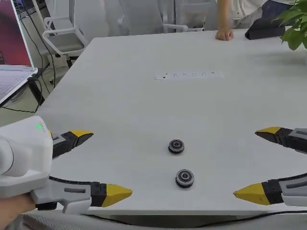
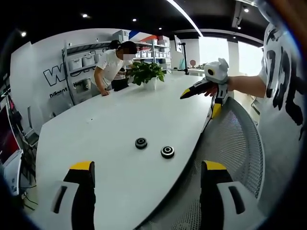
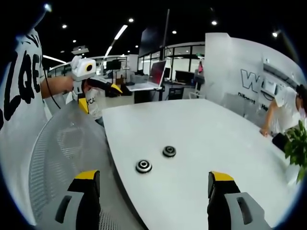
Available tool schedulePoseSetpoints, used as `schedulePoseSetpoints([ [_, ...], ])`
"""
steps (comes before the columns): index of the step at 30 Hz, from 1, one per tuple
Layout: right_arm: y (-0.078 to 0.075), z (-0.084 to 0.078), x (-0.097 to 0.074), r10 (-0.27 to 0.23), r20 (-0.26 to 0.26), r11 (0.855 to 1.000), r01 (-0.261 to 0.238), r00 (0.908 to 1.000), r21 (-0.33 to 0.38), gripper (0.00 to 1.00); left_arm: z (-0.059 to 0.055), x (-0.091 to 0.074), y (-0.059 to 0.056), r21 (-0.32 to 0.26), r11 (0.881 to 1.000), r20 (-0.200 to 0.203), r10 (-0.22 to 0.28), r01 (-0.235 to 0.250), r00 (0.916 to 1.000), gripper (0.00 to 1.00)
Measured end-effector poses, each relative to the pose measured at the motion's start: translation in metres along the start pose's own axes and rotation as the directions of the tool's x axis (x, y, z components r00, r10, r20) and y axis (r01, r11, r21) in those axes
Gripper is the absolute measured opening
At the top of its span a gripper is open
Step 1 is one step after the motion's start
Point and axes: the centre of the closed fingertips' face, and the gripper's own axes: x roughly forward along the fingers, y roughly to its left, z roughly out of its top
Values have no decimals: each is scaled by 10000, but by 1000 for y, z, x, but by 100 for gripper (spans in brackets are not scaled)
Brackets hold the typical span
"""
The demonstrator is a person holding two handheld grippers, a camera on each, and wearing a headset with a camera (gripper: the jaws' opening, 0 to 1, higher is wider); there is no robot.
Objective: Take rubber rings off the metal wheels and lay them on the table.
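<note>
- My left hand-held gripper (image 1: 104, 164) hangs over the near left edge of the desk (image 1: 144, 100), its yellow-tipped jaws spread wide with nothing between them.
- My right hand-held gripper (image 1: 248, 163) sits opposite it at the near right edge, jaws just as wide apart and also holding nothing.
- The two point inward toward each other, and both metal wheels lie on the desk between them, well apart from either pair of tips.
- The farther wheel (image 1: 176, 146) lies flat on the white top, and the nearer wheel (image 1: 184, 178) lies flat just beside it, close to the desk's front edge; they do not touch.
- Each wheel shows a dark outer band round a lighter metal hub. I take these bands for the rubber rings (image 1: 170, 146), seemingly on the wheels, though they are too small here to be sure.
- In the left gripper view the nearer wheel (image 2: 167, 152) sits close to the desk's curved edge, with the farther one (image 2: 140, 143) further in.
- In the right gripper view the two wheels (image 3: 143, 166) lie ahead of my open jaws, on bare desk.
- Further up the desk a pale strip (image 1: 189, 74) is set into the top.
- At the far end a person's hand (image 1: 224, 34) rests on the desk, near a black object (image 1: 264, 28) and a leafy plant (image 1: 295, 24).
</note>
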Motion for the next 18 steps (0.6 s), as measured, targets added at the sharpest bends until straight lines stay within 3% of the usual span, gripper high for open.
schedulePoseSetpoints([
  [18, -8, 12, 9, 54, 57, 9994, -52, 10000, -330, 92, 7, 6, 10, 358, 9993, 1, -59, 59, 10000, 89],
])
